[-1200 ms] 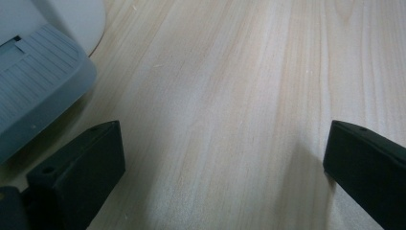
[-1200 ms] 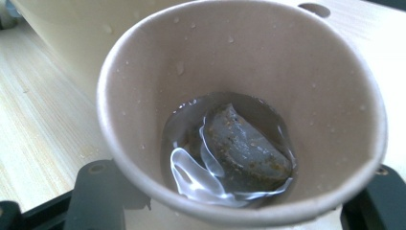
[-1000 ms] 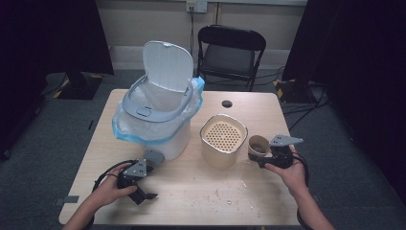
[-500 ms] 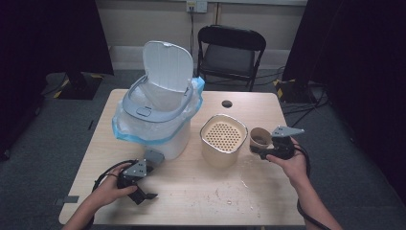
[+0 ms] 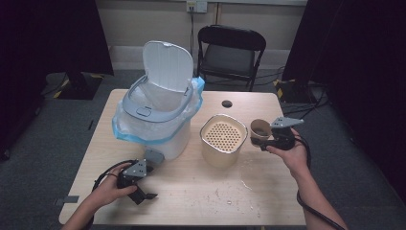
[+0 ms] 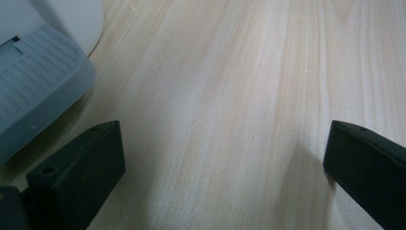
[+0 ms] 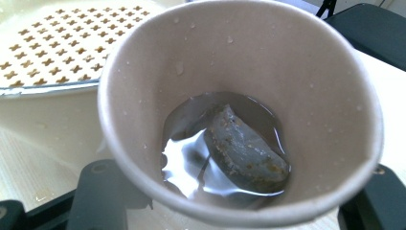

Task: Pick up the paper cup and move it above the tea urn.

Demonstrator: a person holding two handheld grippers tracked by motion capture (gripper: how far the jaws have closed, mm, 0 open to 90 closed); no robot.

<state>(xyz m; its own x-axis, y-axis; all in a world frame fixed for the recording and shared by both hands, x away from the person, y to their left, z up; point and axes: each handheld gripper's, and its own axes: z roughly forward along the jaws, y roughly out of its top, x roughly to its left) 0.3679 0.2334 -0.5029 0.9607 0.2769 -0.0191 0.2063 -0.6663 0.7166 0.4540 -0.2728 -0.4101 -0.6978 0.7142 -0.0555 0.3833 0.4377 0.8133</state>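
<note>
Paper cup (image 5: pixel 260 129) in raised right tongs (image 5: pixel 264 140), tilted

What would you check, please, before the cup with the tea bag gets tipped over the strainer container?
1. Grip: right gripper jaws closed on the paper cup: ok.
2. Contents: liquid and a tea bag inside, none spilling: ok.
3. Target: strainer container stands upright beside the cup, perforated top uncovered: ok.
4. Bin lid up, liner in place: ok.
5. Left gripper open, low over bare table, clear of the pour: ok.
6. Container's stability once liquid lands: cannot tell.
</note>
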